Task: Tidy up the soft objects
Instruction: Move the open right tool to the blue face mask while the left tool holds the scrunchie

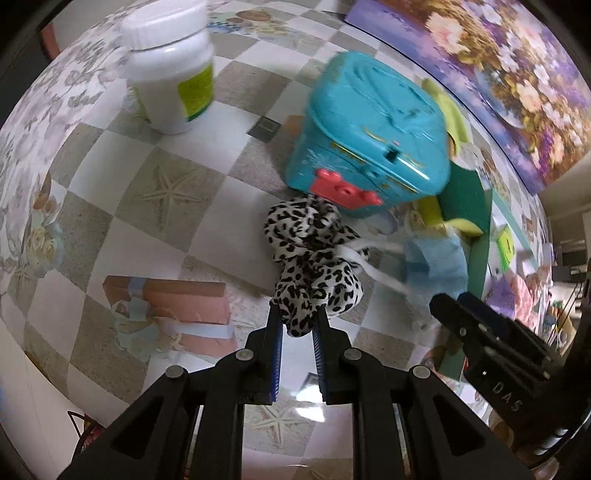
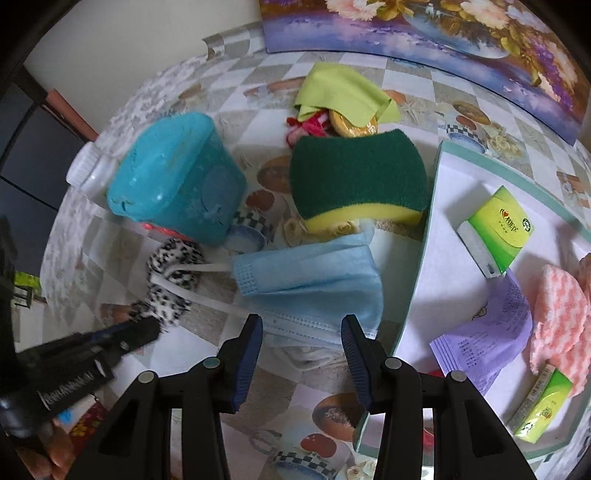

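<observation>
My left gripper (image 1: pixel 298 318) is shut on a black-and-white leopard scrunchie (image 1: pixel 314 258), which lies on the table in front of a teal box (image 1: pixel 373 136). The scrunchie also shows in the right wrist view (image 2: pixel 168 284), with the left gripper (image 2: pixel 147 328) at its lower end. A blue face mask (image 2: pixel 310 280) lies beside it, one white ear loop over the scrunchie. My right gripper (image 2: pixel 302 326) is open, its jaws either side of the mask's near edge. A green and yellow sponge (image 2: pixel 358 181) sits behind the mask.
A white tray (image 2: pixel 417 280) at the right holds green packets (image 2: pixel 498 229), a purple sachet (image 2: pixel 487 332) and a pink cloth (image 2: pixel 557 314). A lime cloth (image 2: pixel 343 92) lies at the back. A white bottle (image 1: pixel 173 70) stands at far left. A flower picture (image 2: pixel 443 33) lines the back.
</observation>
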